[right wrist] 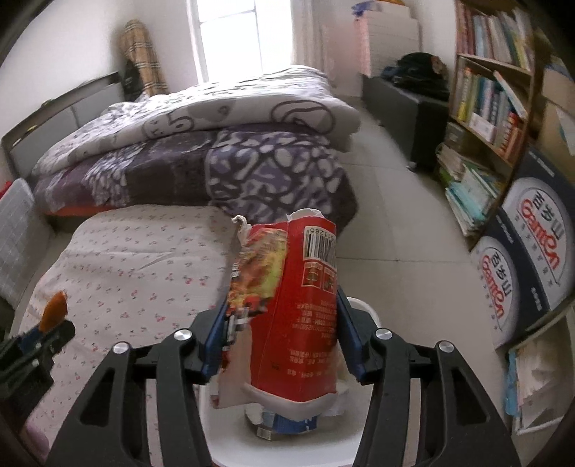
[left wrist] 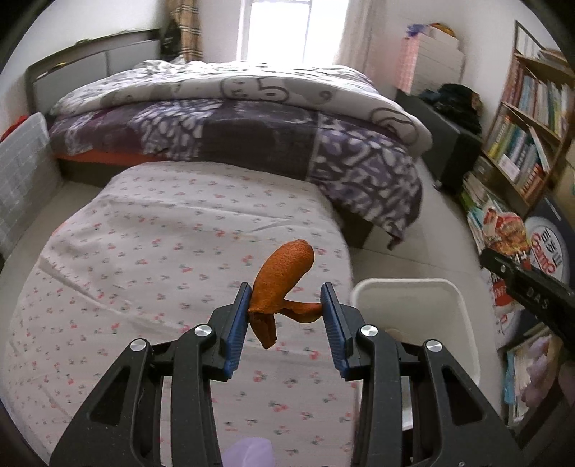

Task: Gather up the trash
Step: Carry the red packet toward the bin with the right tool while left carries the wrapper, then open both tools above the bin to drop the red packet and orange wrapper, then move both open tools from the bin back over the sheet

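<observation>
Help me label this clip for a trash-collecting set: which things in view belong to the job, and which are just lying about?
Part of the job:
- orange peel, in the left gripper
- red snack wrapper, between the right gripper fingers
- white bin

Lying about:
- folded quilts
- bookshelf
- printed cartons

overexposed window (left wrist: 287,28) backlights; soft daylight, fisheye-curved blurry edges.

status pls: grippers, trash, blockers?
Left gripper shut on orange peel. Right gripper holding red wrapper over white bin. No blockers.
</observation>
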A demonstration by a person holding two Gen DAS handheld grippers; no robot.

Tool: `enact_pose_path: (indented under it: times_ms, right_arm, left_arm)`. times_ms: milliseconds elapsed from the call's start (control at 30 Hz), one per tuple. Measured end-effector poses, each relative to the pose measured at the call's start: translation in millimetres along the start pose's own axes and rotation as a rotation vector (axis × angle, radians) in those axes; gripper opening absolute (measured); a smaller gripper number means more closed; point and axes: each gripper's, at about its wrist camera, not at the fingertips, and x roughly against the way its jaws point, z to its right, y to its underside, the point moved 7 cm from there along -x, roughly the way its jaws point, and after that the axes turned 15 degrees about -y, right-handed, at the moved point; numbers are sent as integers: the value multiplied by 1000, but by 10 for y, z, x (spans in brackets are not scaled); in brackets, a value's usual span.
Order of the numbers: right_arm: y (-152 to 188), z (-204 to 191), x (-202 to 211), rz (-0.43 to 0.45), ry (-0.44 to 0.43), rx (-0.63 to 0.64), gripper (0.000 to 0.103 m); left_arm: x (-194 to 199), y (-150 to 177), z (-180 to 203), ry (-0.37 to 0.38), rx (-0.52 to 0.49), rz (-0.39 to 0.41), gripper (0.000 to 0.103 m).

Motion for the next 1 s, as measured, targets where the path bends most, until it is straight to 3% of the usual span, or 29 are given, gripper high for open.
enact_pose_path:
  times_ms: [233, 533, 767, 1000]
  right_arm:
    - [-65, 372, 195, 61, 72, -61, 76]
    - [-124, 828, 404, 112, 125, -147, 84]
    - [-124, 969, 449, 118, 130, -175, 84]
    - [-153, 852, 467, 132, 126, -132, 85]
  left_arm:
    - [43, 103, 502, 58, -79, -4, 40]
    - [96, 172, 964, 116, -139, -6, 41]
    - [135, 206, 1138, 136, -155, -3, 62]
    - [163, 163, 1027, 75, -145, 30, 76]
